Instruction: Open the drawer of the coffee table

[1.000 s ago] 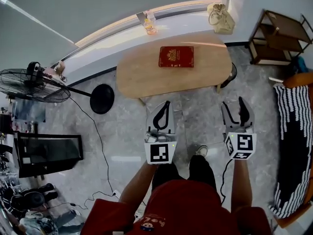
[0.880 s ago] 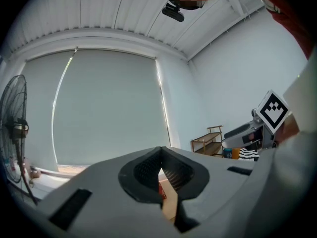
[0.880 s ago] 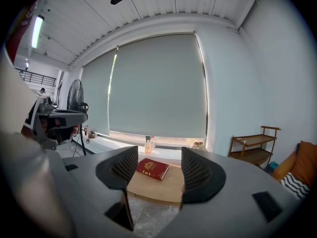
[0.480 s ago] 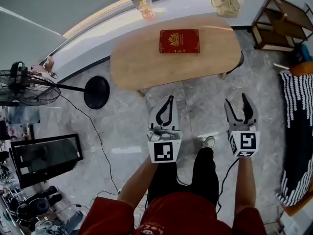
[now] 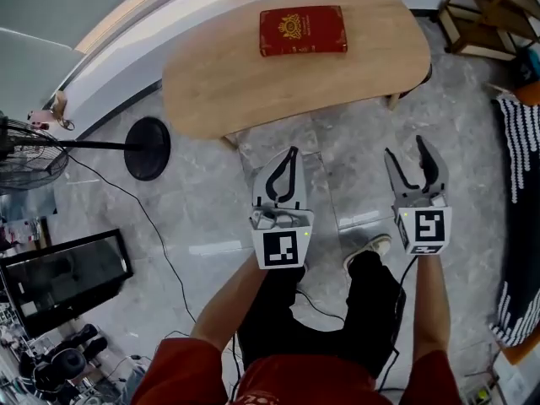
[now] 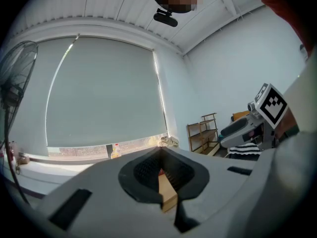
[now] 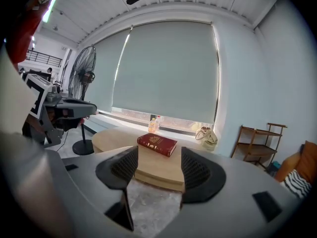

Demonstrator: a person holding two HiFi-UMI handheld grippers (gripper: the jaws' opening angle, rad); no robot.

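The oval wooden coffee table (image 5: 219, 99) stands ahead of me on the grey stone floor, with a red book (image 5: 302, 30) lying on top. No drawer front shows in any view. My left gripper (image 5: 291, 152) hangs over the floor just short of the table's near edge, its jaws shut on nothing. In the left gripper view a slice of the table (image 6: 167, 190) shows through the loop below the touching tips of the left gripper (image 6: 159, 151). My right gripper (image 5: 407, 150) is level with it, open and empty. Between the right gripper's (image 7: 158, 170) pads I see the table (image 7: 156, 177) and book (image 7: 157, 144).
A standing fan's round base (image 5: 148, 148) and pole lie left of the table, with a cable trailing over the floor. A wooden shelf unit (image 5: 498, 15) stands at the far right and a striped cushion (image 5: 525, 184) beside it. A bottle (image 7: 153, 124) and bag (image 7: 207, 137) sit on the window ledge.
The table has grown larger and slid up in the head view as I came closer. Both grippers now sit nearer its front edge. Left stays shut, right stays open.
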